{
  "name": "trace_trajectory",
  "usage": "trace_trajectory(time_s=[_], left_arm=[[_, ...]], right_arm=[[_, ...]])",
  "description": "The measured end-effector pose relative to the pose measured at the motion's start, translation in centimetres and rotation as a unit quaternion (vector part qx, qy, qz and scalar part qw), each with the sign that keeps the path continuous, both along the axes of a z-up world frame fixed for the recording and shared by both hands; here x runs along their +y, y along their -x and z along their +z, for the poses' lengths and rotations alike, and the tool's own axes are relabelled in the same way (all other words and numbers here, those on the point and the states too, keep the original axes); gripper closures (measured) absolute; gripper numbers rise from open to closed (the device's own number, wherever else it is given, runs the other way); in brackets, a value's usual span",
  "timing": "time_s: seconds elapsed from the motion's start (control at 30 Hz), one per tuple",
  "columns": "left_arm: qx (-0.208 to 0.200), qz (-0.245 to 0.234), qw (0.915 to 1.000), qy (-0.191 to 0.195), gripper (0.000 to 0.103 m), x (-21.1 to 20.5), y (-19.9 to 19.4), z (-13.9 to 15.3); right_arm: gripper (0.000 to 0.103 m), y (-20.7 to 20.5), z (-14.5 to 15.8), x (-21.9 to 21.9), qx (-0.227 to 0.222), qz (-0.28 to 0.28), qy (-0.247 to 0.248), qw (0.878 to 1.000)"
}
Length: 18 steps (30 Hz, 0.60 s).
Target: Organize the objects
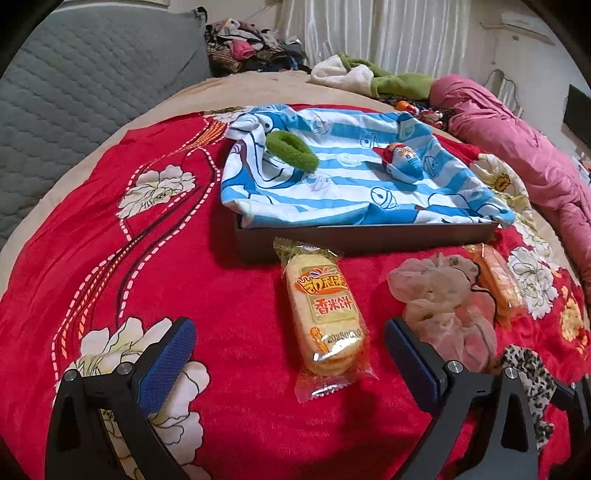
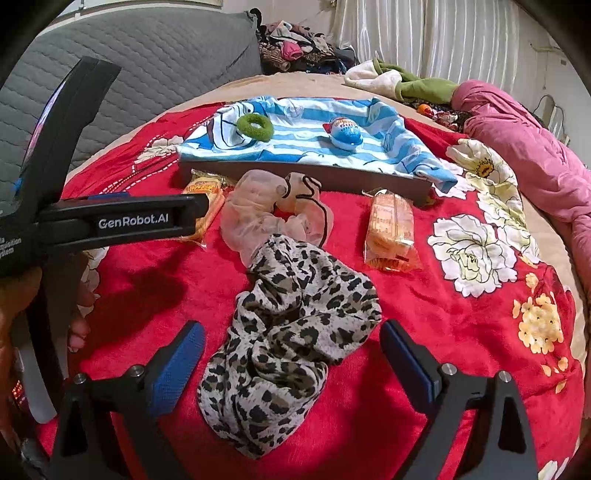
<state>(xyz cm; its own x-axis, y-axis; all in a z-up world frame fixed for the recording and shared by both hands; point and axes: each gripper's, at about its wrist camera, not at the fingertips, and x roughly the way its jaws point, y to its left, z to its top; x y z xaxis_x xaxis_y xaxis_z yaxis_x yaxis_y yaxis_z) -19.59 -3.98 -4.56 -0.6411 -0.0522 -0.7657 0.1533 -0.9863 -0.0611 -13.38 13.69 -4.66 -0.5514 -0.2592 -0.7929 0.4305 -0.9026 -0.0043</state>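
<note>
The leopard scrunchie is lying low centre between our right gripper fingers, gaping wide, gripping nothing. Our left gripper, equally wide and empty, is straddling the rice cracker packet. We are risking snagging the red blanket.

Spreading over the bed, covering most of it: a red blanket with white and yellow flowers. Standing along the far left side, a grey quilted headboard. Piling up behind the bed's far corner, a heap of mixed clothes. Hanging across the back wall, pale pleated curtains. Lying crumpled at the far edge of the bed, a green and white garment. Bunching along the right side, just beside that garment, a pink quilt. Sitting between the two, a few small bright bits, too small to tell.
</note>
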Motion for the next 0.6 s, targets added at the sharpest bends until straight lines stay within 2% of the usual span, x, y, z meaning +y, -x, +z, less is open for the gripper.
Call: trace_trajectory(time_s=[0.13, 0.33, 0.47, 0.6], left_arm=[[-0.004, 0.003, 1.0000, 0.000, 0.002, 0.0, 0.6, -0.4], [-0.006, 0.007, 1.0000, 0.001, 0.002, 0.0, 1.4, -1.0], [-0.014, 0.007, 0.9999, -0.002, 0.002, 0.0, 1.7, -1.5], [-0.023, 0.004, 0.9996, -0.014, 0.007, -0.1, 1.9, -2.0]], right_arm=[[0.009, 0.2, -0.4, -0.1, -0.007, -0.003, -0.003, 1.000], [0.019, 0.4, -0.7, 0.1, -0.019, -0.005, 0.007, 1.000], [0.031, 0.5, -0.8, 0.1, -0.023, 0.000, 0.011, 1.000], [0.042, 0.5, -0.8, -0.3, -0.023, 0.010, 0.011, 1.000]])
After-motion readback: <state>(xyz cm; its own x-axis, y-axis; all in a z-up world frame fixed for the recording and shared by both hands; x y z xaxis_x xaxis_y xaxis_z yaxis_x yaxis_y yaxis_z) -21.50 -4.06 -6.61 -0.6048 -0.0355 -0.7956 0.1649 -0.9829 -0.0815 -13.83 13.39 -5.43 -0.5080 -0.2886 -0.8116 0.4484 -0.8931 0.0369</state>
